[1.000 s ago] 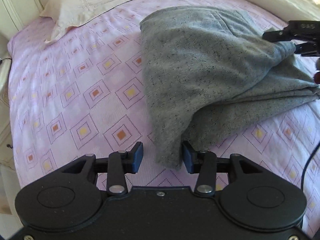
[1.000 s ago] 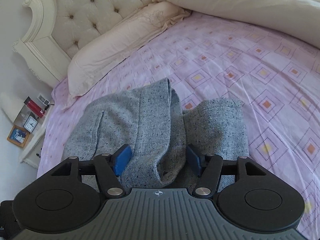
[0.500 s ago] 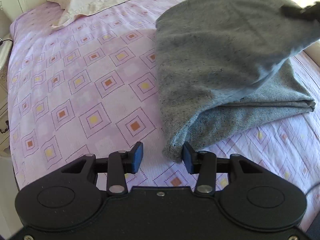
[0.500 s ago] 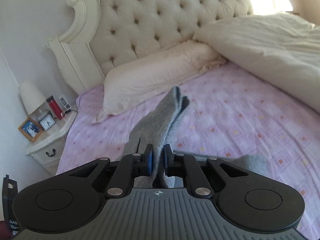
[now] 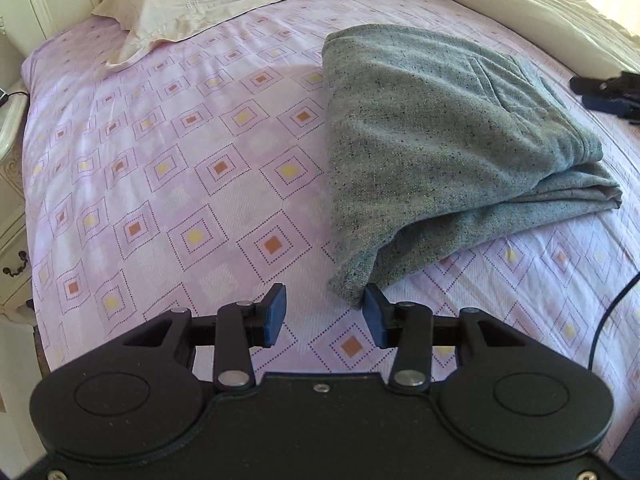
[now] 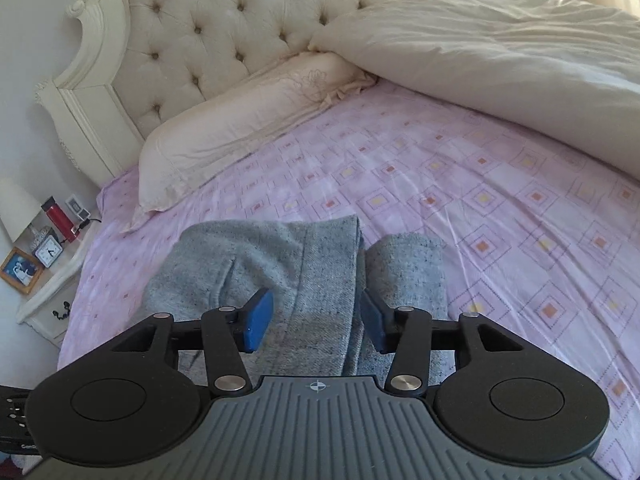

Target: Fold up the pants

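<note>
Pants (image 5: 440, 152) folded on bed; both grippers angled downward, jaws apart, right's just reopened, empty.

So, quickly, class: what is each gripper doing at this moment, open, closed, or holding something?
Left gripper: open, holding nothing; the pants corner lies just ahead of it.
Right gripper: open, jaws just parted, pants beneath but not pinched.

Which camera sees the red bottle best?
The right wrist view. The red bottle stands on the nightstand beside the bed, next to a small clock. The left wrist view does not show the bottle at all.
</note>
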Motion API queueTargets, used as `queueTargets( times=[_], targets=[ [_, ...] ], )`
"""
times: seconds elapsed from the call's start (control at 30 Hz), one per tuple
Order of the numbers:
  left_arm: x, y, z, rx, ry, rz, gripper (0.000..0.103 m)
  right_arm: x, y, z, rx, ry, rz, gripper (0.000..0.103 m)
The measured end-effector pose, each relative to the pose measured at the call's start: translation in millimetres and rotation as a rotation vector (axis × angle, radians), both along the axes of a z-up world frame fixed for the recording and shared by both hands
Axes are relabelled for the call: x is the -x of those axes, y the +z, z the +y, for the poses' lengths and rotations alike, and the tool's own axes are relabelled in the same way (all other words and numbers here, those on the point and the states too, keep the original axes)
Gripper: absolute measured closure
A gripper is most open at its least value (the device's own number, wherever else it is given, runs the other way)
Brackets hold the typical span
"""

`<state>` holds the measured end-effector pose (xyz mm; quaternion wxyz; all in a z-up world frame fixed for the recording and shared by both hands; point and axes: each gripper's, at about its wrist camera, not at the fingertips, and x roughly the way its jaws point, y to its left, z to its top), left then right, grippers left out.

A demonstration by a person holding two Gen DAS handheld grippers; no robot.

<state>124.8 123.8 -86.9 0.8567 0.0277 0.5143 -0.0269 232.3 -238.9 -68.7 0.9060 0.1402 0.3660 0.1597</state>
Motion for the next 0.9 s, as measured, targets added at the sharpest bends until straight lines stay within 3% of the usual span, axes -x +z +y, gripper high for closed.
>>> queueTargets(
  times=[0.17,0.3,0.33,0.37,0.4,0.47,0.57,0.67,0.77,0.83,0.9],
  targets=[
    [-0.6,1.4,5.7,0.019,0.013,0.004,0.050,-17.2,-23.8,6.5,0.007,0.031,0.078,0.055],
    [-0.6,3.8,10.0,0.036,0.023,0.008,0.050,-15.3,-33.9,0.2,-0.085,-0.020,0.108,0.051],
    [-0.3,5.0,10.8,0.039,0.025,0.007,0.050,-15.1,-35.0,-0.1,-0.111,-0.026,0.128,0.054],
    [-0.1,6.2,11.2,0.039,0.027,0.005,0.051,-16.6,-34.9,0.2,-0.152,-0.009,0.154,0.081],
    [-0.4,7.4,11.3,0.036,0.028,0.002,0.051,-15.8,-30.8,3.6,-0.172,-0.001,0.158,0.085],
    [-0.6,11.3,10.4,0.020,0.037,-0.009,0.051,-5.4,-8.3,16.3,-0.113,0.051,0.067,0.088],
    [-1.7,22.6,11.9,0.003,0.055,-0.036,0.051,21.2,38.5,20.0,-0.050,0.092,-0.079,0.089],
    [-5.0,38.8,13.2,0.019,0.063,-0.072,0.051,32.9,60.8,2.6,0.023,0.046,-0.107,0.089],
    [-14.8,49.3,5.3,0.010,0.056,-0.098,0.051,20.5,33.3,-21.4,0.050,-0.048,-0.035,0.086],
    [-24.9,50.6,-3.4,-0.003,0.049,-0.103,0.051,6.6,1.5,-26.6,0.087,-0.061,0.084,0.081],
    [-35.3,52.4,-12.9,-0.020,0.036,-0.105,0.051,10.1,-8.2,-28.4,0.111,-0.092,0.081,0.071]
  ],
)
